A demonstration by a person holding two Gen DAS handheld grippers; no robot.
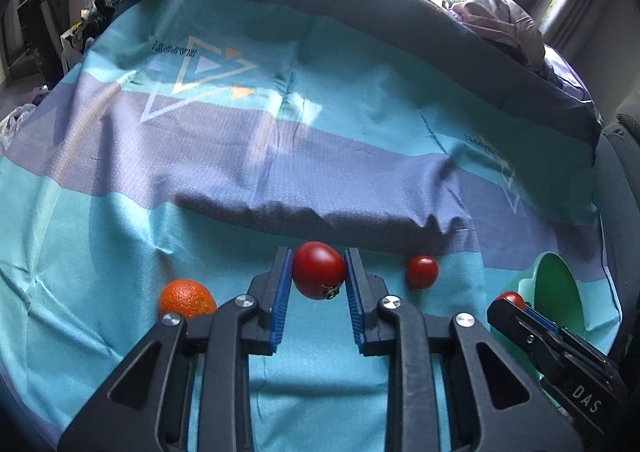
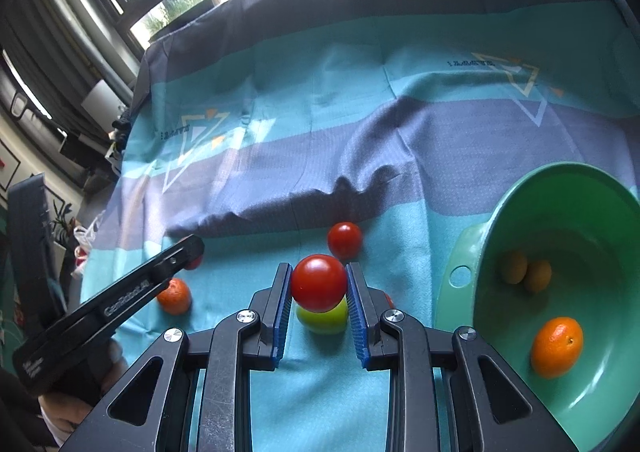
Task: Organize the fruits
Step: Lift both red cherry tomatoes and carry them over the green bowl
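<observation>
Holding: both grippers each carry a tomato.
Left gripper (image 1: 318, 276): closed on a large red tomato with stem scar (image 1: 319, 270), above the teal striped cloth (image 1: 240, 156).
Right gripper (image 2: 319, 284): clamped on a round smooth red tomato (image 2: 319, 283) — yellow-green fruit (image 2: 322, 318) lies under it.
Green plastic bowl (image 2: 520, 208): right side, holds an orange (image 2: 557, 346).
Next: I'd swing right over the bowl rim, keep squeeze light, release low.
Loose: small red tomato (image 2: 345, 240), orange mandarin (image 1: 187, 298) on cloth.

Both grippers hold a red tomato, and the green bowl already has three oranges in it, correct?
Not quite. The right wrist view shows the green bowl holding one orange plus two small yellowish fruits. The left gripper and right gripper each do hold a red tomato.
</observation>
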